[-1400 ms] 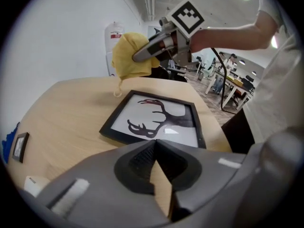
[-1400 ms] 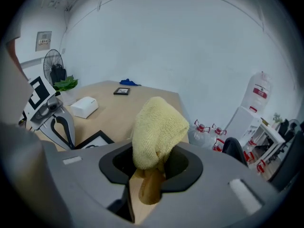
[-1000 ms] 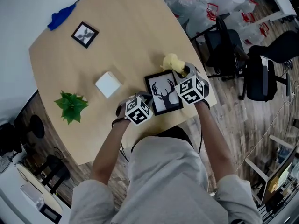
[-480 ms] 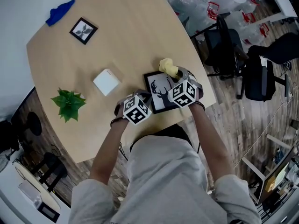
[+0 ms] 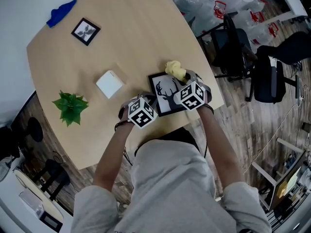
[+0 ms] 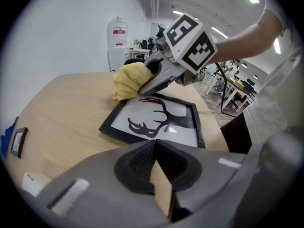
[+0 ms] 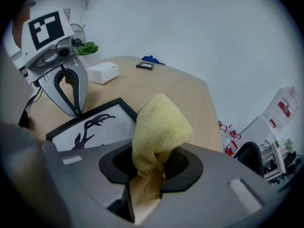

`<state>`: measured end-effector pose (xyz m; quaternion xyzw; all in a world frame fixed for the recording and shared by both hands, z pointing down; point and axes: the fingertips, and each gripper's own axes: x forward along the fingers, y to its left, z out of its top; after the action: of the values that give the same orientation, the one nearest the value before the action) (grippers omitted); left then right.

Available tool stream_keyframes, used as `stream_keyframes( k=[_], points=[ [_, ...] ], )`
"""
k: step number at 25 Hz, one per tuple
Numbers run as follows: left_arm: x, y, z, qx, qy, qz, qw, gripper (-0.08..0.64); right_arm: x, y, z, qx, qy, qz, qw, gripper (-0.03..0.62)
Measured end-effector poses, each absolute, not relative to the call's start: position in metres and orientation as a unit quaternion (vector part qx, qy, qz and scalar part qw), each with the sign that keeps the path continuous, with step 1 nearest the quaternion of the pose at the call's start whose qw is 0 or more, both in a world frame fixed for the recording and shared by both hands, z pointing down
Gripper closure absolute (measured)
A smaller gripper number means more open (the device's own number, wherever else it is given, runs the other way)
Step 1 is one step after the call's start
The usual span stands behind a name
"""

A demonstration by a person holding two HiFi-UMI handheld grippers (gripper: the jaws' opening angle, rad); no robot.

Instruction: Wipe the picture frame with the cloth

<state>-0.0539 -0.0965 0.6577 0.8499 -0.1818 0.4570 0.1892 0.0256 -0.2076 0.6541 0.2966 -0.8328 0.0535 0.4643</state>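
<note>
On the pale wooden table [image 5: 141,28], the left side holds a small green leafy plant [image 5: 71,107], with a crumpled blue cloth [image 5: 61,12] at the far edge and a small black-framed picture [image 5: 85,31] lying flat just beside it. A white box [image 5: 109,84] sits nearer the middle. The left gripper [image 6: 155,145] comes next. Its two dark jaws are pressed together at the tips with nothing between them, and the right gripper view shows those tips down at the left edge of the large black picture frame with a deer-head silhouette [image 5: 167,93]. That frame lies flat near the person's edge of the table, between the two grippers. At its far right corner a bunched yellow terry cloth [image 7: 159,127] rests against the frame's border. The right gripper [image 7: 151,167] has its jaws clamped on the lower end of that cloth, and the rest bulges out past the tips. Beyond the table's right edge, black office chairs [image 5: 233,42] stand on a wood-pattern floor.
</note>
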Motion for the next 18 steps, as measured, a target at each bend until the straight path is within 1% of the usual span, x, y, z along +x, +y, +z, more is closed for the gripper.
stream_keyframes(
  k=[9, 18],
  points=[
    [-0.054, -0.097, 0.658, 0.847, -0.184, 0.462, 0.186, 0.508, 0.032, -0.187, 0.655, 0.291, -0.831, 0.048, 0.472, 0.48],
    [-0.054, -0.097, 0.657, 0.847, -0.186, 0.462, 0.187, 0.508, 0.037, -0.17, 0.655, 0.3, -0.831, 0.054, 0.465, 0.48]
  ],
)
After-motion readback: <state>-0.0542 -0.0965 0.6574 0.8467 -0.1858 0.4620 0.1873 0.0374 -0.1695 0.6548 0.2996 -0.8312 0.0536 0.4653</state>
